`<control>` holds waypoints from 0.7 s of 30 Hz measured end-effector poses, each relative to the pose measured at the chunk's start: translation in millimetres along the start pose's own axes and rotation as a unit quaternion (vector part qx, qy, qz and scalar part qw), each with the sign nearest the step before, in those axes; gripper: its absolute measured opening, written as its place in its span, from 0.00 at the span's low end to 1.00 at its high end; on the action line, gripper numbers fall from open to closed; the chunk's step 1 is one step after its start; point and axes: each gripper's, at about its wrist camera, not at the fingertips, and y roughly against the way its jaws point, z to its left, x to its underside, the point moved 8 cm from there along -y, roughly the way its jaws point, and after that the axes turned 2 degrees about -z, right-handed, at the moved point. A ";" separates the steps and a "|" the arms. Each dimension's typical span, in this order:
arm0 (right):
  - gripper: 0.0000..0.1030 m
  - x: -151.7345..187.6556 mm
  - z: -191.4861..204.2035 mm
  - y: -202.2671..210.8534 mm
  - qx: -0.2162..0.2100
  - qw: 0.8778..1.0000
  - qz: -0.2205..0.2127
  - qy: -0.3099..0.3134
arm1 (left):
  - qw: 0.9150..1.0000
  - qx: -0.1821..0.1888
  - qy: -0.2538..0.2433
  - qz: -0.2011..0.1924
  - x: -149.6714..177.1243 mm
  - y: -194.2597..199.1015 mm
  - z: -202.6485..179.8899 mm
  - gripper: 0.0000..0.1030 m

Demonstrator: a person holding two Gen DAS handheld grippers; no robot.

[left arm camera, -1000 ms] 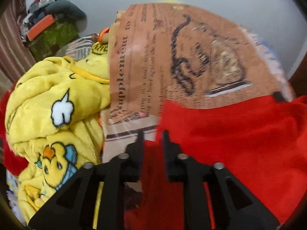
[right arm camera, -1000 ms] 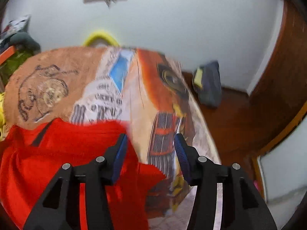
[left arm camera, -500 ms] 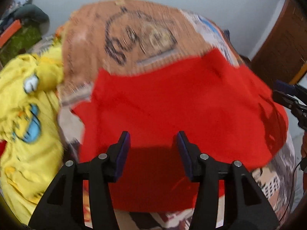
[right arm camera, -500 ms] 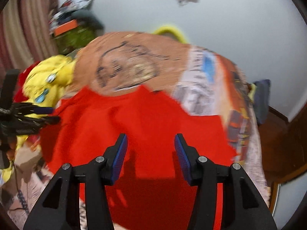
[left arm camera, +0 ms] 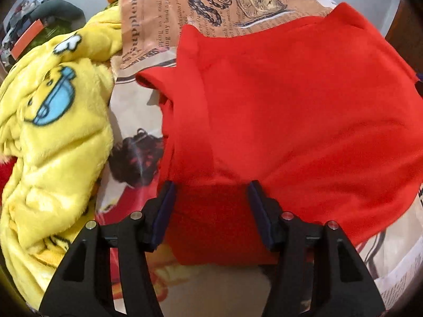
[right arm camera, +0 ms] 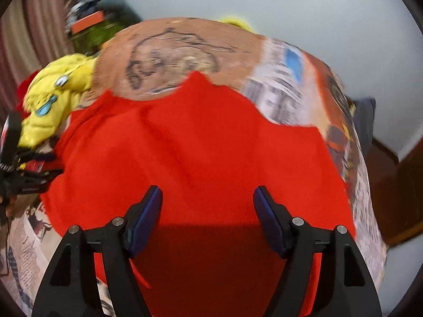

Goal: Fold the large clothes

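Jaws stand apart on both tools, released and gripping nothing, each pair having just been opening. Between the blue-padded fingers of the left gripper [left arm camera: 210, 206] lies only the near hem of a red garment [left arm camera: 290, 121], which no pad presses; the right gripper [right arm camera: 207, 211] hovers likewise over the same soft red cloth [right arm camera: 201, 145], its pads clear of it.

Spread flat with a few shallow creases, the matte, fleece-like garment covers the middle of a bed [left arm camera: 148, 26] dressed in a printed sheet of newspaper columns, a drawn chain and a pocket watch on tan ground. One word on that sheet reads "supplement"; the smaller print is too fine to make out. A short sleeve juts toward the bed's left side, and the far edge of the cloth ends in two raised corners short of the bed's far edge.

Heaped along the bed's left edge, just beside the sleeve, sits a plush yellow blanket [left arm camera: 50, 137] with a shaggy nap and blue-and-white cartoon figures. In the right wrist view the left tool shows dark at the garment's left edge, and the picture is blurred.
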 end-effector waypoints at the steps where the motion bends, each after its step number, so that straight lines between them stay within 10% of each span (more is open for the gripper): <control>1: 0.71 4.0 -10.7 1.5 0.002 1.000 0.001 -0.015 | 1.000 -0.007 -0.005 -0.004 1.4 1.3 -0.3 0.55; 13: 0.74 30.7 -104.5 32.1 0.112 0.988 0.005 -0.102 | 0.998 -0.052 0.034 -0.018 16.0 13.9 39.2 0.69; 21: 0.76 11.0 -17.6 78.1 0.011 0.998 -0.051 -0.035 | 0.996 0.002 0.082 -0.043 4.0 50.6 30.6 0.62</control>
